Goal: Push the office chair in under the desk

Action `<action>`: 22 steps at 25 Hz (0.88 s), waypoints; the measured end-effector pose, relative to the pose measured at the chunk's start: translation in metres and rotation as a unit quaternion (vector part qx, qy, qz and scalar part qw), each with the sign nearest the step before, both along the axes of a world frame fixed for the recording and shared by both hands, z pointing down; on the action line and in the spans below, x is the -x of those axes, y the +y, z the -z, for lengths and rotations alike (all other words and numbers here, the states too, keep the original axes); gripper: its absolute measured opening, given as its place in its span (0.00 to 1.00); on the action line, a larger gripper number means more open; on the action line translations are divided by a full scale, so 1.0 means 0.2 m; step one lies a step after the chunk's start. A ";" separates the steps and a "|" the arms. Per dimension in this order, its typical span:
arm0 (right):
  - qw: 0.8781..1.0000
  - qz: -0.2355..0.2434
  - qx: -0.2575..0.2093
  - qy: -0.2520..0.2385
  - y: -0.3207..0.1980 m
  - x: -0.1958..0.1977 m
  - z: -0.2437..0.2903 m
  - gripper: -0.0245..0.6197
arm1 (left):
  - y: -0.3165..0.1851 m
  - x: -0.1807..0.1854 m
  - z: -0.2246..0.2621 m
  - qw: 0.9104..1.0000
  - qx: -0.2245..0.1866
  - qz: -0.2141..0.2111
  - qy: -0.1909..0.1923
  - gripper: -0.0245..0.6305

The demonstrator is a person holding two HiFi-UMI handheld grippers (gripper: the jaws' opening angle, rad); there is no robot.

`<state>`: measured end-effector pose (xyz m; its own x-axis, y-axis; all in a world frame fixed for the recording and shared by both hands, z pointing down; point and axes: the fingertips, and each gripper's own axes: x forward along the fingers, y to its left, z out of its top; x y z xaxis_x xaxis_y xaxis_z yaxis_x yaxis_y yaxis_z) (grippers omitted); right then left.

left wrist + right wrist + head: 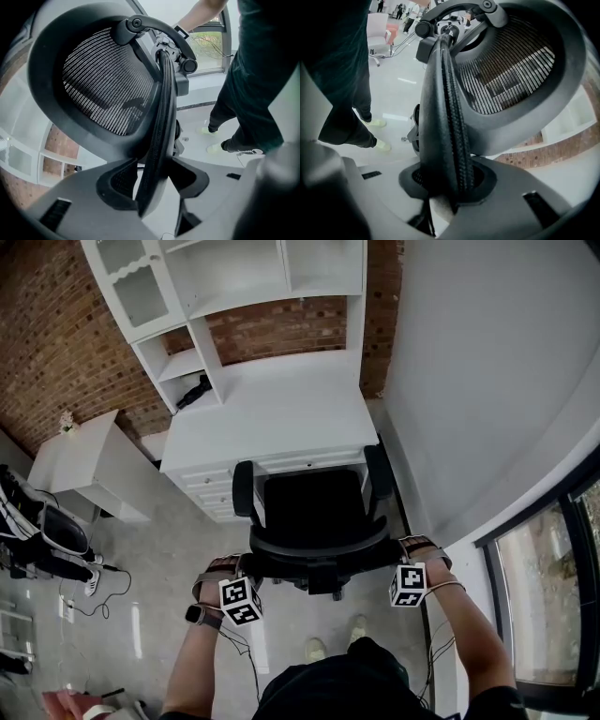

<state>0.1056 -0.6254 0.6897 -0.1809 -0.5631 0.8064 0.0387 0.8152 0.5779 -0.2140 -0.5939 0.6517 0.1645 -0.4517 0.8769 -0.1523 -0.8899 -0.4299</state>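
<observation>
Left tongs apart, right tongs clamped.

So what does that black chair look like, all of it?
The office chair is black, with a dark seat, two armrests and a see-through mesh backrest in a smooth plastic-looking frame. It stands upright on the grey floor, facing the white desk, close to its front edge. The backrest's edge runs between both grippers' jaws: the right gripper is clamped on it, the left gripper sits loosely round it.
</observation>
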 end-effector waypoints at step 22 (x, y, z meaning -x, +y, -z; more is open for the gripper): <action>0.997 -0.074 -0.024 -0.020 0.07 -0.07 0.16 0.33 | 0.07 -0.05 0.26 0.995 -0.033 0.025 0.093 0.43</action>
